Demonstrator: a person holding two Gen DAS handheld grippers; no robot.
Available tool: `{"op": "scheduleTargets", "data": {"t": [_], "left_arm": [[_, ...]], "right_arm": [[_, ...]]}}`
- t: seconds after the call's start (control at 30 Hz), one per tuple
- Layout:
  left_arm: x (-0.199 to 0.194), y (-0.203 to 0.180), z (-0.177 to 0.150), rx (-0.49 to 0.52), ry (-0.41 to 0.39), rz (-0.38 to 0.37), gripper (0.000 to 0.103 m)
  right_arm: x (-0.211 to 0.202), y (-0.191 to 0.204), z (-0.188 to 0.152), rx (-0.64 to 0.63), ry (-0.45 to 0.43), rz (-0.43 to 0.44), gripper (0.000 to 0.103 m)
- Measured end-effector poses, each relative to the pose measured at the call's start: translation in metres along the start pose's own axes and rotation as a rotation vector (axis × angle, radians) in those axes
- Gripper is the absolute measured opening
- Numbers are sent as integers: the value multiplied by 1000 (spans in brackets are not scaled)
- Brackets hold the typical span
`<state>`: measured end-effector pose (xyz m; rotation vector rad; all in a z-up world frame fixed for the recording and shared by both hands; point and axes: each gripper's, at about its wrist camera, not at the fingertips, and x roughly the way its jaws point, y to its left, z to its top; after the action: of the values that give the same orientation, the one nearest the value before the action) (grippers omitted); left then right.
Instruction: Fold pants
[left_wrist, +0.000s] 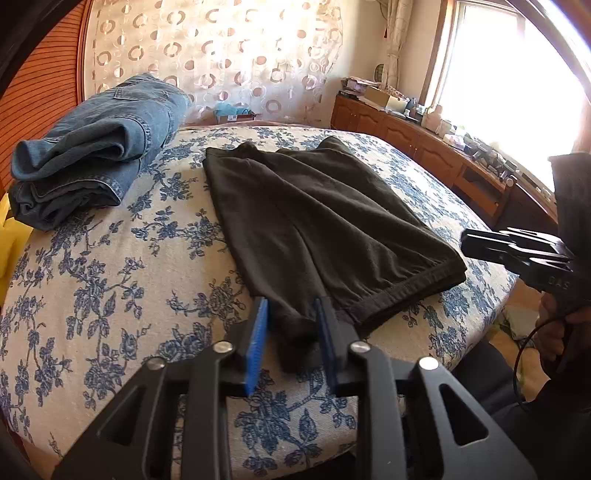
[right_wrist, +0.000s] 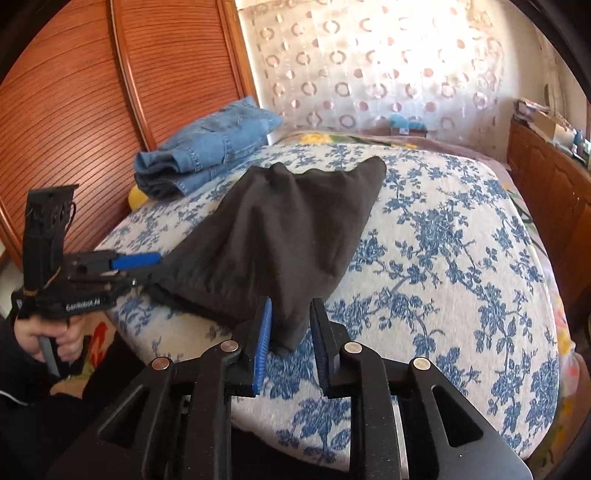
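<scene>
We saw the black pants (left_wrist: 317, 221) lying flat on the bed (left_wrist: 110, 280), w/ its blue flower cover, near the front edge. The waistband end was closest to us & the legs went off toward the curtain (left_wrist: 221, 55). Our left tool (left_wrist: 291, 332) had one near corner of the pants between its blue pads (left_wrist: 258, 343); the gap was small, but we could not tell if the pads were really pinching the cloth. Our right tool (right_wrist: 290, 328) had the other near corner between its pads (right_wrist: 263, 339), lifted a bit off the bed, also w/ a small gap, & we could not tell if it pinched either. A hand (right_wrist: 48, 338) in a dark sleeve held the left tool's handle. A pile of folded blue jeans (left_wrist: 96, 147) sat at the far left of the bed, apart from the pants, next to the brown wood wall (right_wrist: 74, 110). A wood cabinet (left_wrist: 406, 136) w/ lots of stuff stood under the bright window (left_wrist: 498, 74).
</scene>
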<state>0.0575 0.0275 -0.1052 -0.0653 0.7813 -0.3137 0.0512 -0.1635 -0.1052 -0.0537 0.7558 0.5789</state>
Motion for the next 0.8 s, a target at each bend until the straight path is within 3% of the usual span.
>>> {"op": "scheduleTargets", "data": {"t": [0.2,0.37,0.43,0.53,0.6,0.8], "left_arm": [[-17,-12,-4,31,-41,-1,5],[-22,-11,-8,24,-22,12,5],[-18,-7,-10,7,3,18,8],[-14,-2,-11,-14,19,23,20],[-12,-2,-10,-13,20,38,35],[-3,-2,-11,-17,38,37,39]], "right_arm": [[14,1,-1,1,16,-10,22],[14,1,-2,11,6,-5,23],[13,1,-3,14,6,-6,26],[15,1,-3,17,8,-8,30],[16,1,-3,16,11,-6,32],[22,5,-8,14,32,-11,34]]}}
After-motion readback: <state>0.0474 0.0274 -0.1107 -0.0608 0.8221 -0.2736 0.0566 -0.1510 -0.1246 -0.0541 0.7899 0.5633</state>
